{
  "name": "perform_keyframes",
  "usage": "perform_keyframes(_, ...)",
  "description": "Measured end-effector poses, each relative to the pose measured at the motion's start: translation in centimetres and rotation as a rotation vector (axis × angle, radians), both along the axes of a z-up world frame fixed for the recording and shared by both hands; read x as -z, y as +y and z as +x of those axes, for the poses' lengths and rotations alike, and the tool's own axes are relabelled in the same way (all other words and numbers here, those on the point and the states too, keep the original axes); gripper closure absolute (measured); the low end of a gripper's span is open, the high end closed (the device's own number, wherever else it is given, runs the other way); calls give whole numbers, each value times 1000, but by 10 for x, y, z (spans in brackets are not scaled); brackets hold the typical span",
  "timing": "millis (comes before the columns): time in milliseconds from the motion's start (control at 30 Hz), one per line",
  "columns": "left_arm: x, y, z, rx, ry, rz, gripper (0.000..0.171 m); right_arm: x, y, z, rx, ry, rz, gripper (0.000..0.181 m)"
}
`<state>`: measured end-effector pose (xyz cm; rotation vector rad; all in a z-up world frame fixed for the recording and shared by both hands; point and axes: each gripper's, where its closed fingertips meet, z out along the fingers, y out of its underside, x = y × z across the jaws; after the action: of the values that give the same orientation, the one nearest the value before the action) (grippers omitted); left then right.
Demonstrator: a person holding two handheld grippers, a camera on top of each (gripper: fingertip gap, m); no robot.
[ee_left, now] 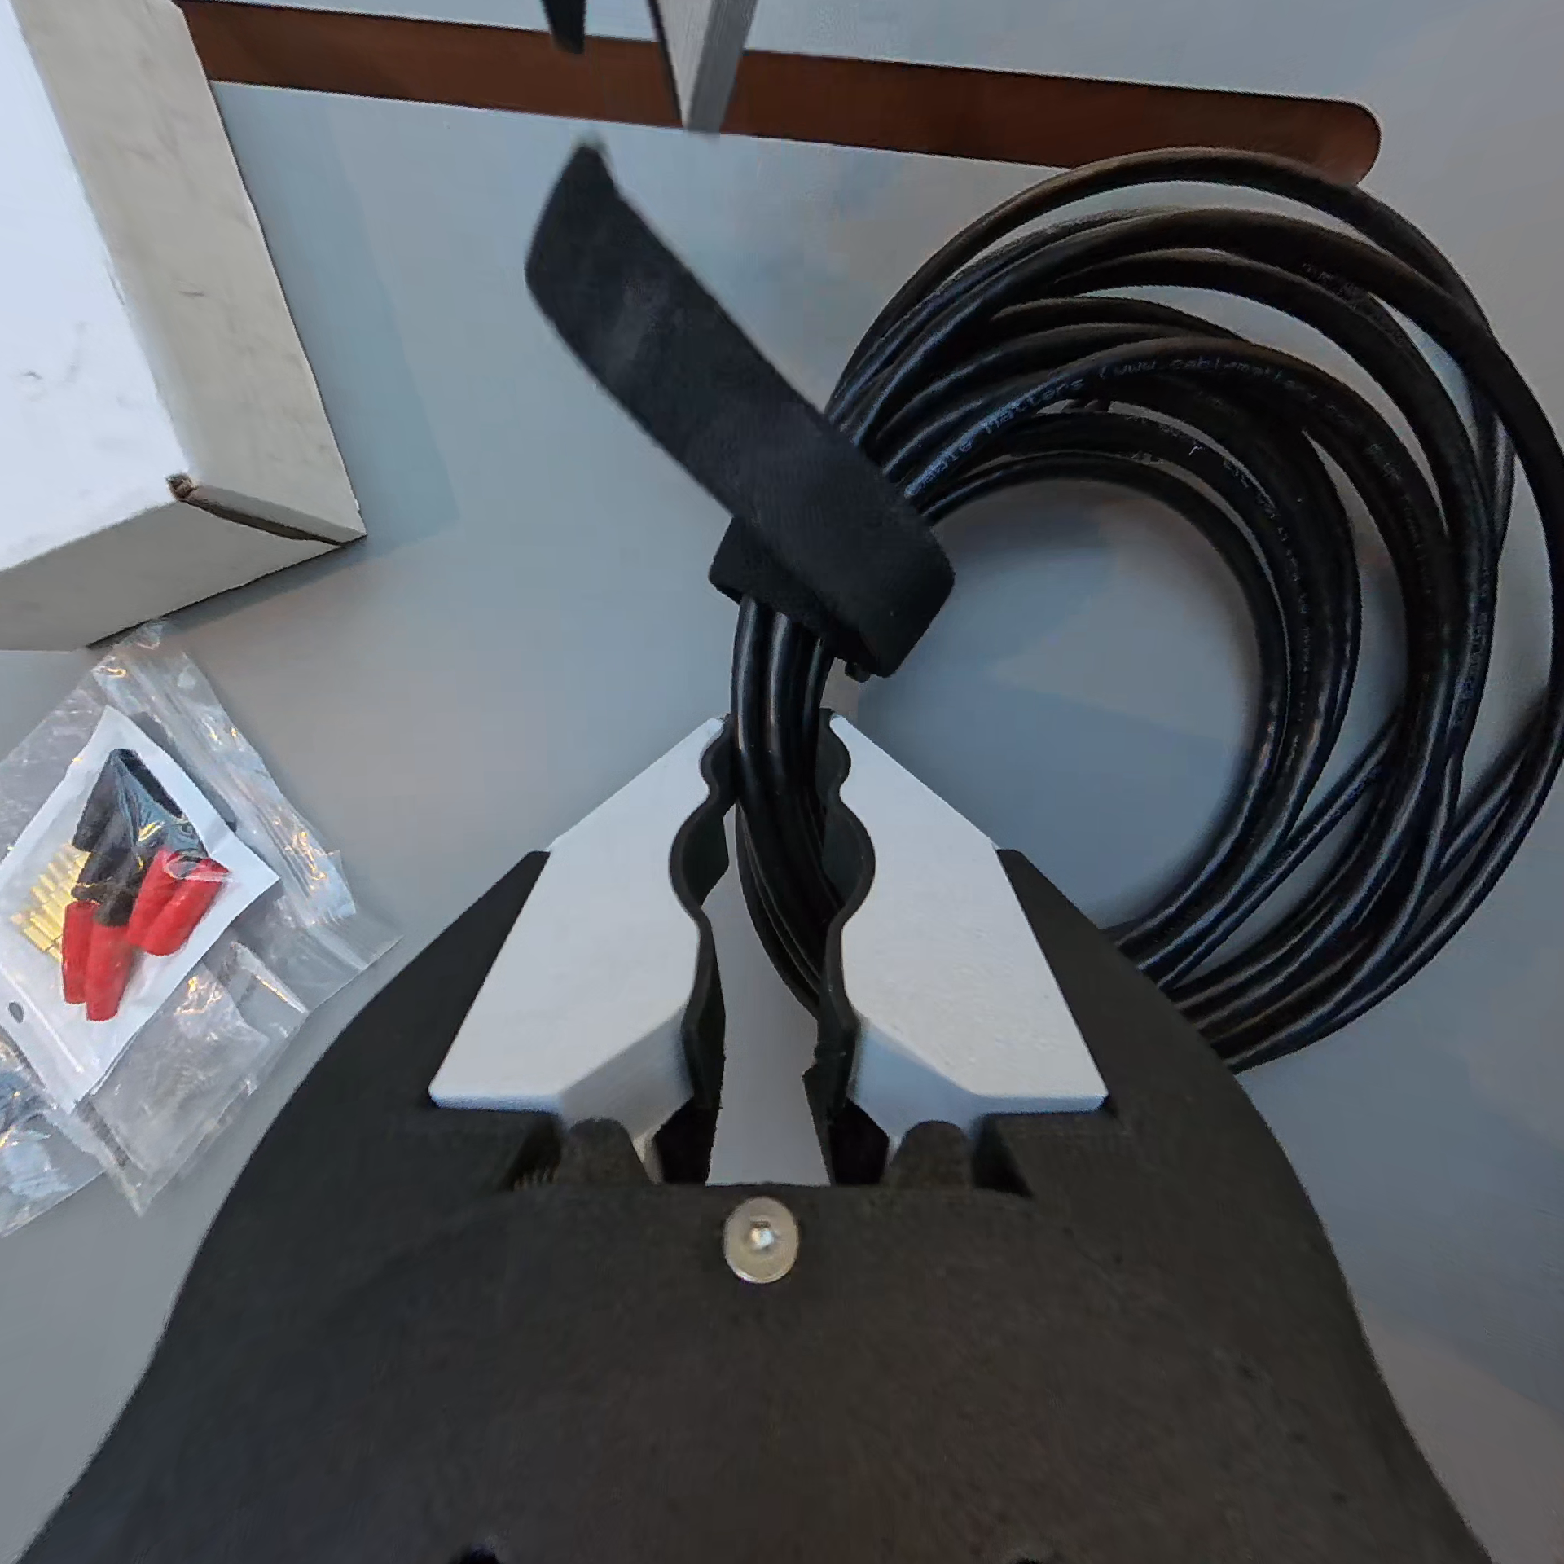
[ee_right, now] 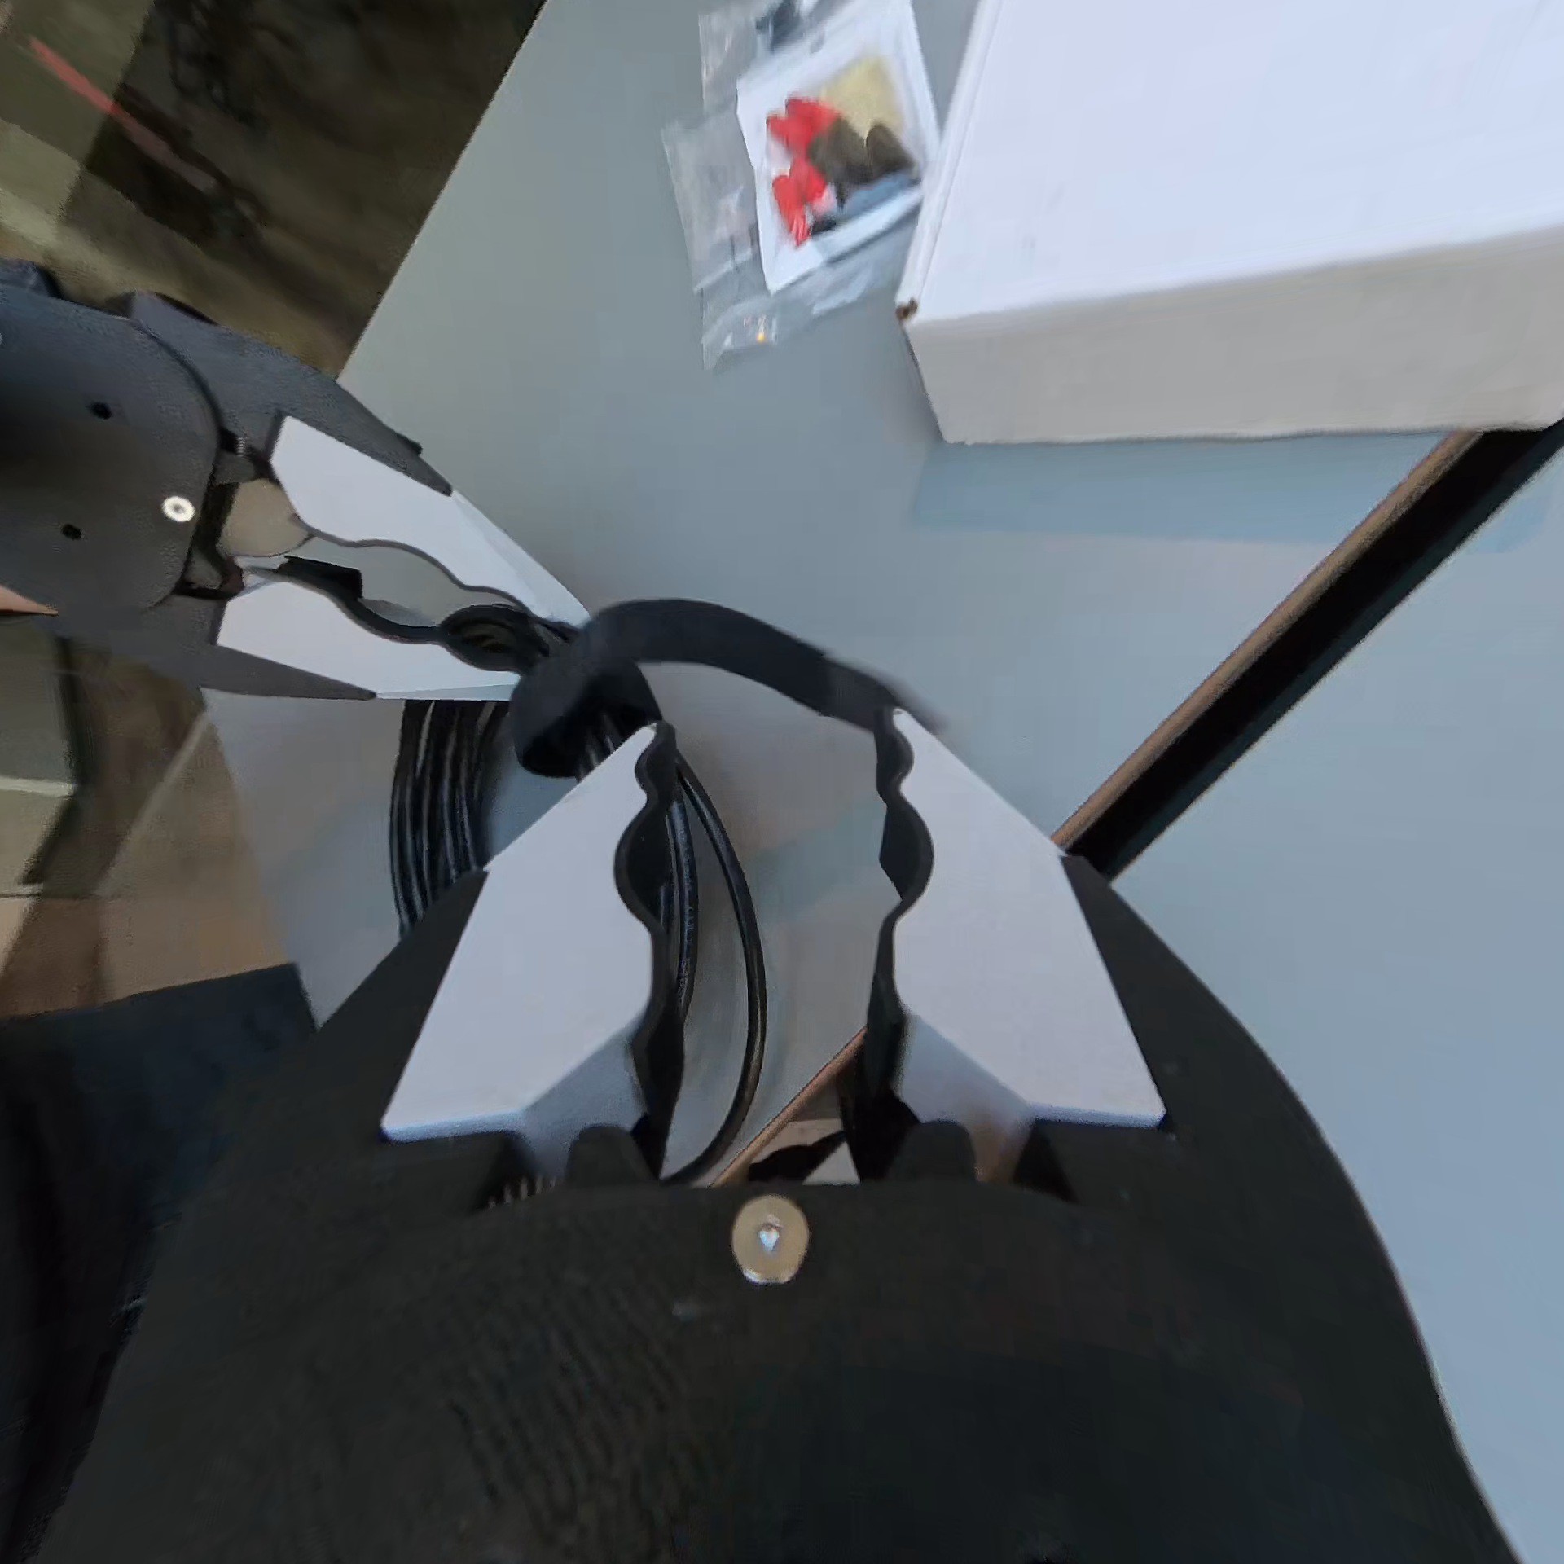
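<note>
On the grey worktop [ee_left: 508, 762], beside a white box [ee_left: 127, 338]:
Left tool [ee_left: 774, 736] clamped on coiled black cable [ee_left: 1227, 592]; right tool [ee_right: 774, 745] spread wide (empty) at loose strap tail [ee_right: 762, 639]; strap wrapped, unfastened.

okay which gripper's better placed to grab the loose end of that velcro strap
Right, probably. The right gripper is open with the strap's loose end at its fingertips; the left gripper is shut on the cable bundle.
</note>
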<state>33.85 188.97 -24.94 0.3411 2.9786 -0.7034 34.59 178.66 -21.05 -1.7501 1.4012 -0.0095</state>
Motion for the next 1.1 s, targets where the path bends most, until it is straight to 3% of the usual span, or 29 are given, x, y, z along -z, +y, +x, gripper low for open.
perform_keyframes(200,-2,1,-1,-11,-2,-7,157,-32,-4,-15,1,-125,-136,136)
perform_keyframes(333,-2,2,0,-19,18,0,157,-46,49,-38,-190,-213,-191,137)
perform_keyframes(433,-2,2,-1,-20,23,3,157,-27,77,-45,-338,-342,-474,126)
perform_keyframes(533,-2,2,-1,-23,23,7,157,-13,79,-33,-346,-465,-756,126)
perform_keyframes(733,-6,2,-2,-28,9,5,158,7,86,-25,-423,-533,-1003,130)
perform_keyframes(967,-14,1,-5,-19,-47,-25,157,12,85,-23,-445,-374,-917,121)
perform_keyframes(1100,-19,1,-5,-32,-46,-37,158,7,90,-20,-514,-403,-892,127)
